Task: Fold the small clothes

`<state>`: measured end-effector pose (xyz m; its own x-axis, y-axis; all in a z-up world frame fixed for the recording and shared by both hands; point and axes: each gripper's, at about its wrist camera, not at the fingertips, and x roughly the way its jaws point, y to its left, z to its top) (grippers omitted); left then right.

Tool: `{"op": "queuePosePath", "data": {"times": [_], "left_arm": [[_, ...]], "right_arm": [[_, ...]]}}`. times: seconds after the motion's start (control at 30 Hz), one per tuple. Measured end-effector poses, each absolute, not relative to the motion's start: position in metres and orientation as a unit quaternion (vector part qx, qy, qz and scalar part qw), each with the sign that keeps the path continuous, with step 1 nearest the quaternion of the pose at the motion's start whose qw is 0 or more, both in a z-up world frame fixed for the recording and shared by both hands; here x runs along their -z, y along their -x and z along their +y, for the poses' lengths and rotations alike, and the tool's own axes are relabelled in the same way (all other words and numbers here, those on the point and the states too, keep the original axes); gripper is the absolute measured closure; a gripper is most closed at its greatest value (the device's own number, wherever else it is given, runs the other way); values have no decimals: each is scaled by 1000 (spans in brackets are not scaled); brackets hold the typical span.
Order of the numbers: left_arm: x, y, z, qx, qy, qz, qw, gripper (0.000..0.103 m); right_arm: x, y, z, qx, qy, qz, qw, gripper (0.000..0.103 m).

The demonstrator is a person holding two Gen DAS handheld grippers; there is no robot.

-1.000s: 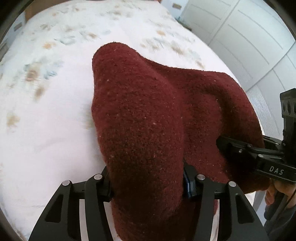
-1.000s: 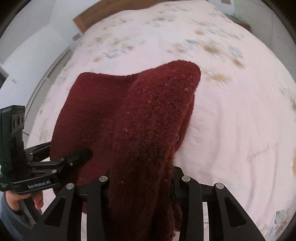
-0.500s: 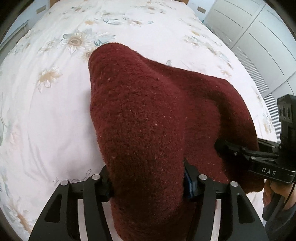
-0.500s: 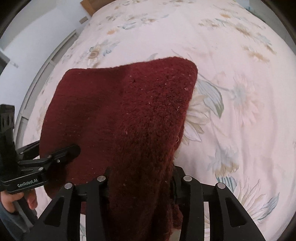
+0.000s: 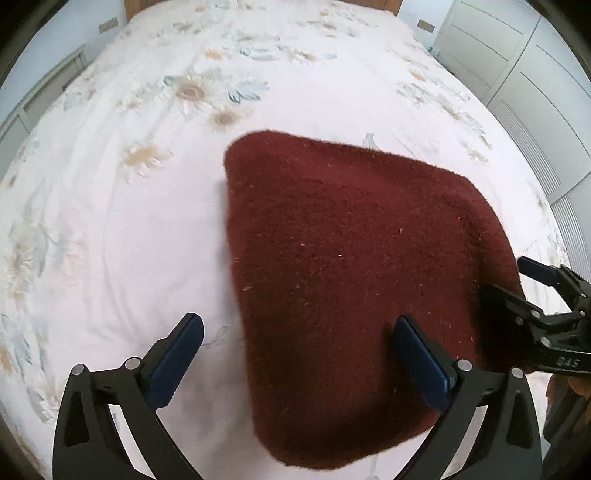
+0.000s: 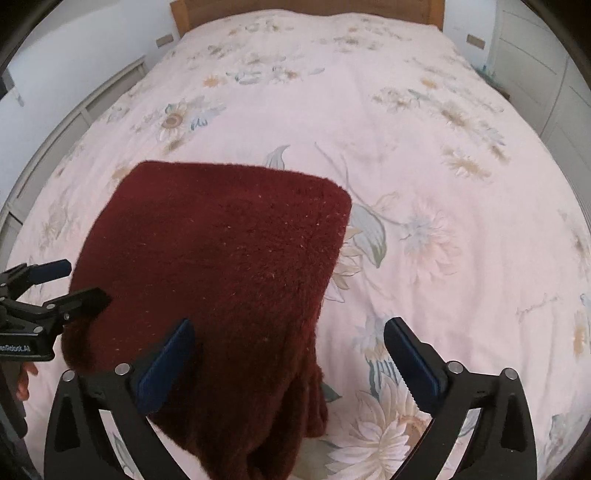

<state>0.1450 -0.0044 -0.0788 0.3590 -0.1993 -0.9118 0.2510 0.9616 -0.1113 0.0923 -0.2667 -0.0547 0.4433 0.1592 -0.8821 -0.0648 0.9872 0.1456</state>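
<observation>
A dark red knitted garment [image 5: 351,277] lies folded on the flowered bedspread [image 5: 129,221]. My left gripper [image 5: 301,349] hangs over its near left corner, jaws opening wide. The cloth sits between the blue pads [image 5: 181,350], and neither pad presses on it. In the right wrist view the same garment [image 6: 229,266] has its near right corner under my right gripper [image 6: 291,354]. Those jaws are opening too and are clear of the knit. Each gripper also shows in the other's view, the right gripper [image 5: 513,280] and the left gripper [image 6: 79,282], both at the garment's near edge.
The bedspread [image 6: 424,166] stretches far ahead to a wooden headboard [image 6: 303,7]. White wardrobe doors [image 5: 535,74] stand along the right side and a white wall unit [image 6: 74,110] along the left. A hand [image 6: 22,376] grips the left tool's handle.
Both grippers held a raised fold of the garment and carried it forward and down. Now both have opened wide, and the garment has dropped flat on the bed.
</observation>
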Motion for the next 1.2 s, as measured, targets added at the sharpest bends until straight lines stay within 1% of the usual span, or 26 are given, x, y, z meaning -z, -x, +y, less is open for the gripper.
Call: {"op": "queuePosePath", "data": {"times": [0.1, 0.23, 0.43, 0.5, 0.57, 0.7, 0.87, 1.0, 1.1, 1.2], "left_arm": [[77, -135, 3, 121, -36, 535, 835, 1], [92, -131, 9, 122, -38, 540, 832, 1], [117, -125, -7, 128, -49, 523, 841, 0], [123, -126, -5, 129, -40, 523, 842, 0], [117, -126, -10, 128, -47, 516, 846, 0], [88, -112, -16, 121, -61, 499, 856, 1], [63, -102, -22, 87, -84, 488, 865, 1], [23, -69, -17, 79, -72, 461, 881, 1], [-5, -40, -17, 71, -75, 442, 891, 1], [-21, -20, -15, 61, -80, 434, 895, 1]], "right_arm": [[55, -78, -280, -46, -38, 515, 855, 1], [72, -72, -298, -33, -48, 525, 849, 1], [101, -67, -316, -39, -66, 529, 845, 1], [103, -67, -316, -38, -71, 529, 845, 1], [99, -67, -312, -33, -66, 526, 847, 1], [72, -58, -306, -40, -56, 515, 854, 1], [13, -26, -305, -38, -34, 473, 880, 1], [-28, 9, -305, -21, -15, 446, 894, 1], [-47, 34, -306, -10, -10, 430, 903, 1], [-55, 57, -308, -6, -11, 426, 905, 1]]}}
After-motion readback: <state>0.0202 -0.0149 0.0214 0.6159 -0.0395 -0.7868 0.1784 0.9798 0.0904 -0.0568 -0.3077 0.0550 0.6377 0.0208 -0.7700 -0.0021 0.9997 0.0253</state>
